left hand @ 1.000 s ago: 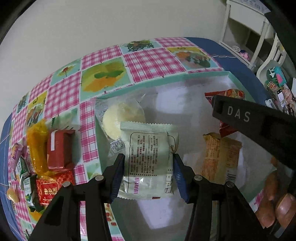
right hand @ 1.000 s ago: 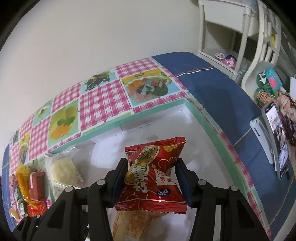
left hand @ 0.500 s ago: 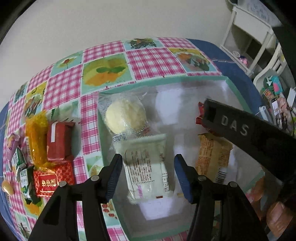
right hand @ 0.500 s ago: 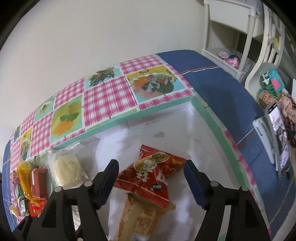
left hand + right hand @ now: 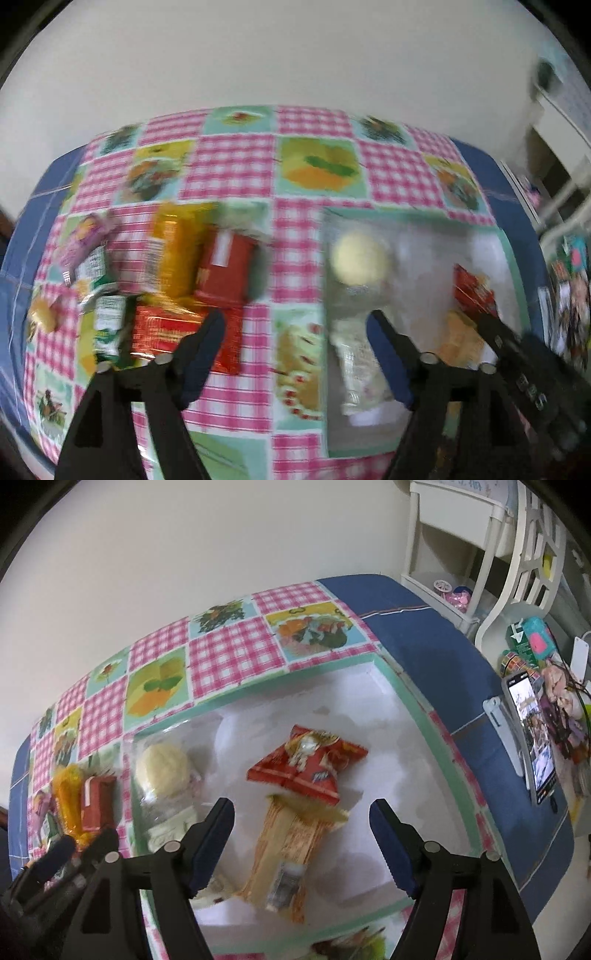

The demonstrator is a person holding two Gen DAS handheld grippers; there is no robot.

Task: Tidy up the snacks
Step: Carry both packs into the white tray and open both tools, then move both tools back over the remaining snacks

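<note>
Left gripper (image 5: 295, 328) held above the checked pink-and-green plastic tablecloth (image 5: 236, 162), black arms reaching forward, blue-padded fingers (image 5: 207, 343) spread wide with nothing between them, aimed between the loose snack pile and the shallow white tray with a mint-green rim (image 5: 417, 716). Right gripper (image 5: 301, 812) poised over that tray, fingers equally wide apart, empty. Inside the tray: a crinkled red foil snack packet (image 5: 310, 764) with yellow print, lying flat near the middle, its near edge overlapping the top of a long orange-and-gold striped wrapper (image 5: 291, 845) with a barcode patch at its near end; to the left, a round pale-yellow cake in a clear plastic bag (image 5: 160, 768), and just in front of it a pale green-and-white sachet (image 5: 354, 365) with small print too blurred to read. Outside the tray, to its left on the cloth: a dark red box with a white label strip (image 5: 225, 273), touching a translucent orange-yellow packet (image 5: 171, 251), a red-and-gold glossy pack (image 5: 166, 328) in front of both, small green-and-white sachets (image 5: 107, 325) and a purple packet (image 5: 86, 236) beside them. Left view motion-blurred, so no writing legible there. At the far right on the blue cloth (image 5: 436, 635), an upright phone with a lit screen (image 5: 532, 738).
</note>
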